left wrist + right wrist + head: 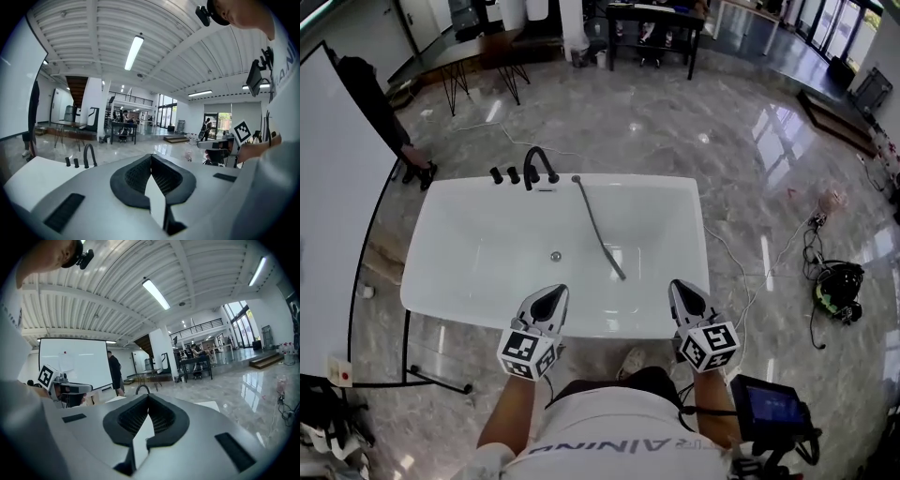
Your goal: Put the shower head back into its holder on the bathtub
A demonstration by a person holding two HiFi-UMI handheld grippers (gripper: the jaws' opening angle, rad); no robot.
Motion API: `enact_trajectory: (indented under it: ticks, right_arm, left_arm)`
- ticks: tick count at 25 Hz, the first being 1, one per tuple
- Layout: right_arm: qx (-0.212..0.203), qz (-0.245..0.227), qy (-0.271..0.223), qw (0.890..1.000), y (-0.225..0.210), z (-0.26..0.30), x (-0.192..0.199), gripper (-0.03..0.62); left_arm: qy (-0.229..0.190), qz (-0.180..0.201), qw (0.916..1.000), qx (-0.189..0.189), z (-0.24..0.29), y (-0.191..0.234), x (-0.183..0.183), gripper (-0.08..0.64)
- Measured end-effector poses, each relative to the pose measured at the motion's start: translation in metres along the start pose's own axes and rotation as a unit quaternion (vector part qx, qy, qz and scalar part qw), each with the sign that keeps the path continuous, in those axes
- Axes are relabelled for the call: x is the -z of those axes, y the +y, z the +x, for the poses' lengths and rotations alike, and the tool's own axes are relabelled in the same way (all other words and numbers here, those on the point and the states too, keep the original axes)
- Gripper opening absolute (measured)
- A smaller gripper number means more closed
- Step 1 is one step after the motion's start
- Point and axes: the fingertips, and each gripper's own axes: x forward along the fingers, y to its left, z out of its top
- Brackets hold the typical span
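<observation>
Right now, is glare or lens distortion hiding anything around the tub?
Head view: glare streaks the floor, but the tub and hose read sharp. Left gripper view: heavy fisheye, dark corners; the left gripper blocks most of the tub, only the faucet shows. Right gripper view: likewise behind the right gripper.

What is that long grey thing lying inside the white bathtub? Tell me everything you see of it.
It looks like the shower head on its hose: slim, grey, metallic-looking. It starts at the bathtub's far rim, beside the black faucet, and slants down to the tub floor, ending right of the drain. Only the tub touches it.
</observation>
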Motion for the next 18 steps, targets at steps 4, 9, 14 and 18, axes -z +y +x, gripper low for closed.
enact_trajectory:
  ticks: [4, 9, 14, 18]
  right_arm:
    - [0.015, 0.005, -0.018, 1.0, -0.076, 0.009, -0.001, 0.012]
    - [0.021, 0.027, -0.029, 0.999, -0.117, 0.023, 0.004, 0.012]
    - [0.043, 0.048, -0.025, 0.998, -0.15, 0.029, 0.023, 0.012]
    - [0.087, 0.051, -0.017, 0.995, -0.156, 0.024, 0.032, 0.012]
  left_arm:
    - [0.016, 0.002, 0.9999, -0.001, 0.068, -0.02, -0.009, 0.018]
    - [0.048, 0.028, 0.9984, 0.004, 0.11, -0.032, -0.01, 0.018]
    - [0.054, 0.048, 0.997, 0.029, 0.157, -0.039, -0.017, 0.018]
    - [0.047, 0.072, 0.9939, 0.069, 0.172, -0.04, -0.023, 0.018]
